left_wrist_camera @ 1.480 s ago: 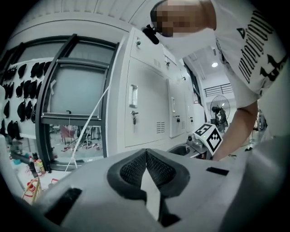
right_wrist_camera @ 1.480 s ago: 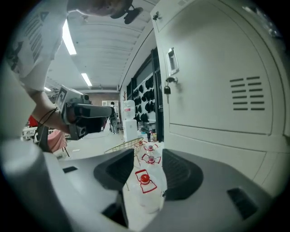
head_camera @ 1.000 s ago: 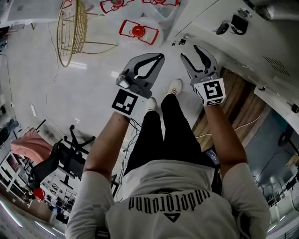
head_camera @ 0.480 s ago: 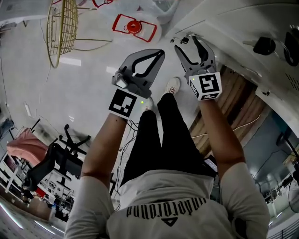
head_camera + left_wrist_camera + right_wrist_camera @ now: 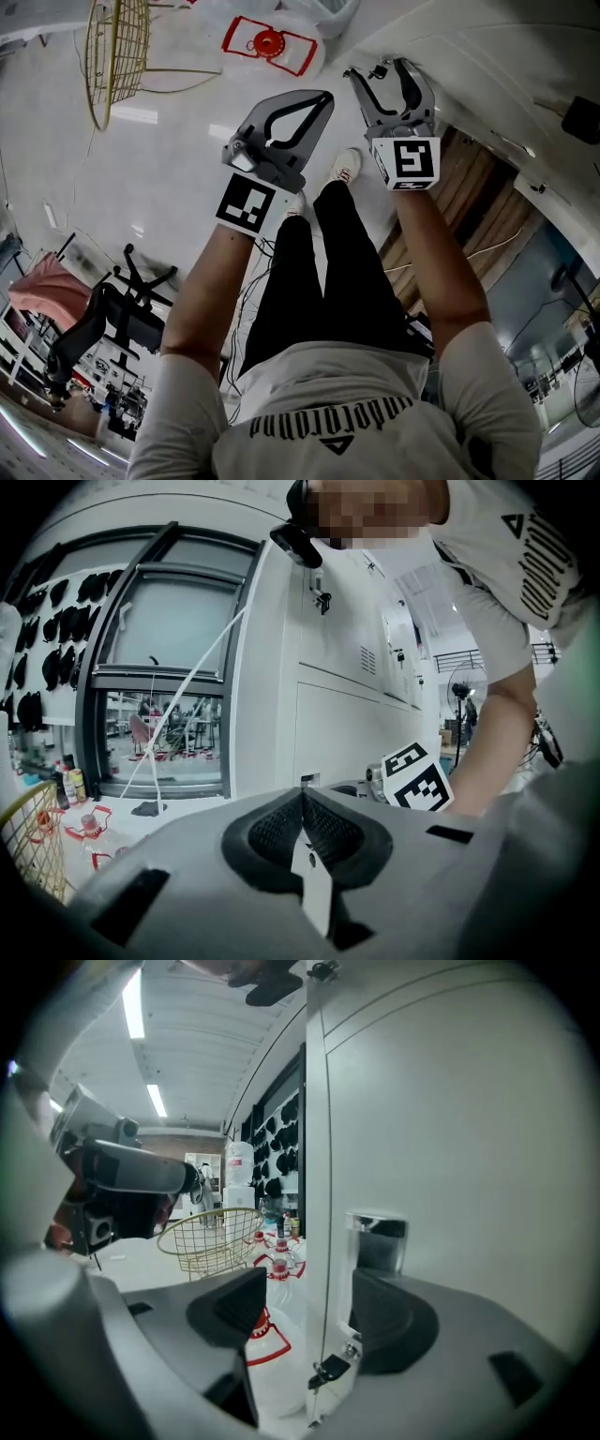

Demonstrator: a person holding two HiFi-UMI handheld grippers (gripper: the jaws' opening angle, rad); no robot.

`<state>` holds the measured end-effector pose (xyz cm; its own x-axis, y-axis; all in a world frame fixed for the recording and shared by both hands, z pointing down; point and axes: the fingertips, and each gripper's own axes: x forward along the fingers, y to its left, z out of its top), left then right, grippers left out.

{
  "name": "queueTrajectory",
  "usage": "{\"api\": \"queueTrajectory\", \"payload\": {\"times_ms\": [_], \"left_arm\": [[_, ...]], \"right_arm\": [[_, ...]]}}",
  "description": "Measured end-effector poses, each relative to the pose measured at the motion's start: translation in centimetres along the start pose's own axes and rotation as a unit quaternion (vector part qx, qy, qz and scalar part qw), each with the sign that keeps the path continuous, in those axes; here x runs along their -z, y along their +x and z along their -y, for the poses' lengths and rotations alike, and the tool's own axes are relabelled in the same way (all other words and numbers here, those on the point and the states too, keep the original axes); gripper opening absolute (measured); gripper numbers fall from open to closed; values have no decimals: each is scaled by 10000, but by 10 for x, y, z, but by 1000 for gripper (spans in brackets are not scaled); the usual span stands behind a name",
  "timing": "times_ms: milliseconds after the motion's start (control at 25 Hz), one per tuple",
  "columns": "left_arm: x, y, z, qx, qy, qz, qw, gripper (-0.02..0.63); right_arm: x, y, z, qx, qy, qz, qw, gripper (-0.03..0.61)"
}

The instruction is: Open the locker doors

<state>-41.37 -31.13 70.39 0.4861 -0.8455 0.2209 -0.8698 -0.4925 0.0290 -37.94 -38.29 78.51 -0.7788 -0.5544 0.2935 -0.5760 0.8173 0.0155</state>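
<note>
Locker door [image 5: 450, 1147]: one, right in front, its free edge with one key [image 5: 328, 1370] standing between the jaws of my right claw [image 5: 309, 1312], which are wide, have just been opening and don't clamp it. Two claws, both arms [image 5: 211, 291] stretched ahead side by side. My left claw [image 5: 302, 799] is pinched shut on nothing, over the floor [image 5: 169, 169] beside the right one.

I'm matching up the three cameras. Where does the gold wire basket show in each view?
Head view: basket at the top left.
Left gripper view: basket at the bottom left edge, partly cut off.
Right gripper view: basket left of centre, in the middle distance.
Shared landmark: the red jug handles beside the basket, in all three views.
</note>
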Motion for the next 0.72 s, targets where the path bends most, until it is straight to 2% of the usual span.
{"api": "queueTrajectory", "payload": {"times_ms": [240,720], "left_arm": [[2,-11,5,-43,-35,-53,10000,8],[-4,-33,21,-66,-28,17,10000,8]], "right_arm": [[-3,2,-1,478,281,308,9980,284],[6,-22,-29,539,456,114,9974,295]]}}
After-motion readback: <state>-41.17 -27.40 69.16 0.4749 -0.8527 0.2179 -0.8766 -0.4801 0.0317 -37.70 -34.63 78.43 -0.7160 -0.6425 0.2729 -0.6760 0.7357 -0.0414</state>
